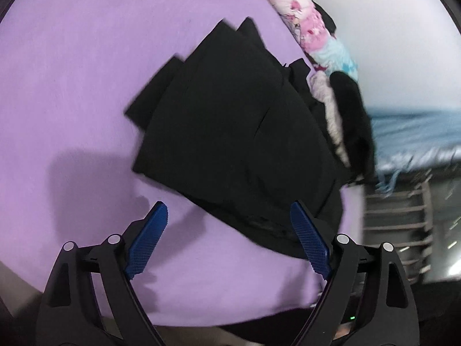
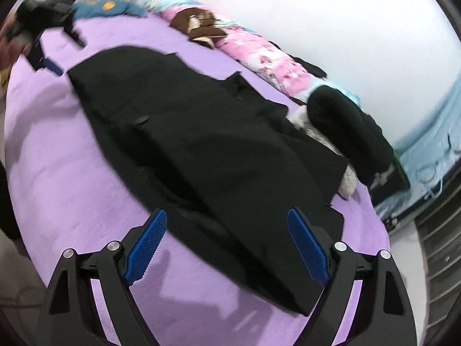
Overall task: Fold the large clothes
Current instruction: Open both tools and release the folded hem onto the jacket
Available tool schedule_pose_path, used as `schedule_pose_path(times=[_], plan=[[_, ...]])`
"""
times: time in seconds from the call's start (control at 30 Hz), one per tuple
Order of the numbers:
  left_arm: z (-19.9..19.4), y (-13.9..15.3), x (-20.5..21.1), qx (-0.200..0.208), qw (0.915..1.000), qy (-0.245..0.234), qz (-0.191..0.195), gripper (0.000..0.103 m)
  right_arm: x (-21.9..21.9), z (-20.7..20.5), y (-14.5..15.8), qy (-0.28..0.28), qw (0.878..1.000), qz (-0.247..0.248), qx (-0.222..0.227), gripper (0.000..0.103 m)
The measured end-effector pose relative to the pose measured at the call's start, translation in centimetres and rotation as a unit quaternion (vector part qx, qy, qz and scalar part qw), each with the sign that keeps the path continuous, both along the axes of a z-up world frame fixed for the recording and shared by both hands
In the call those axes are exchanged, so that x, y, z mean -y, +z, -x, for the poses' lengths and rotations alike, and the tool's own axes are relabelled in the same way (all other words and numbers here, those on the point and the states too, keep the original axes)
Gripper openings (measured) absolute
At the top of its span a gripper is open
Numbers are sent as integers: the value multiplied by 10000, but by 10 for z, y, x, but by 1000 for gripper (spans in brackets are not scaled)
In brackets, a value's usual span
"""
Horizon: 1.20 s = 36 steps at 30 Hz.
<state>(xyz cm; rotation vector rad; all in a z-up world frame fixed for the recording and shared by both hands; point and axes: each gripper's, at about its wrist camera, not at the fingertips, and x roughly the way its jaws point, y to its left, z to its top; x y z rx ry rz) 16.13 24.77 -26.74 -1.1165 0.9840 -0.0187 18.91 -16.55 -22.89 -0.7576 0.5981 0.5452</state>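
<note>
A large black garment (image 1: pixel 230 132) lies partly folded on the purple bed sheet (image 1: pixel 72 86). My left gripper (image 1: pixel 229 210) is open and empty, hovering over the garment's near edge. In the right wrist view the same black garment (image 2: pixel 201 150) stretches across the purple sheet (image 2: pixel 57 173) from far left to near right. My right gripper (image 2: pixel 227 217) is open and empty, above the garment's near end. The other gripper (image 2: pixel 43 57) shows at the far left, blurred.
A pink and blue patterned blanket (image 1: pixel 302 23) runs along the bed's far side by the white wall. A black and white fluffy item (image 2: pixel 345 132) lies beside the garment. More clothes (image 2: pixel 109 5) are heaped at the far end. The bed edge and slatted floor (image 1: pixel 403 225) are at the right.
</note>
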Motion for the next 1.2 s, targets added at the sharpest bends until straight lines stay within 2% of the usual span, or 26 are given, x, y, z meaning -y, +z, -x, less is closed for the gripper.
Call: schedule_pose_path(times=[0.07, 0.13, 0.23, 0.33, 0.6, 0.87, 1.07, 1.2], plan=[[2, -7, -12, 134, 9989, 250, 386, 84, 0, -2, -1, -55, 10000, 47, 30, 84], [6, -8, -23, 243, 9971, 466, 553, 84, 5, -7, 4, -196, 9995, -214, -141, 86], [7, -10, -34, 202, 9965, 621, 514, 84, 23, -24, 13, -723, 9930, -846, -392, 90], [9, -14, -36, 134, 9965, 620, 538, 84, 50, -39, 18, -1248, 9774, -1529, -759, 91], [1, -12, -37, 2, 9986, 522, 116, 84, 88, -51, 17, -1674, 9563, -2172, -1017, 91], [-3, -18, -38, 3, 9988, 464, 169, 84, 113, -66, 13, -2016, 9344, -2642, -1280, 91], [-4, -21, -40, -48, 9991, 422, 66, 83, 134, -81, 6, -2386, 9072, -3071, -1606, 91], [-5, -23, -39, -112, 9993, 358, -21, 82, 149, -94, -3, -2639, 8830, -3384, -1900, 91]])
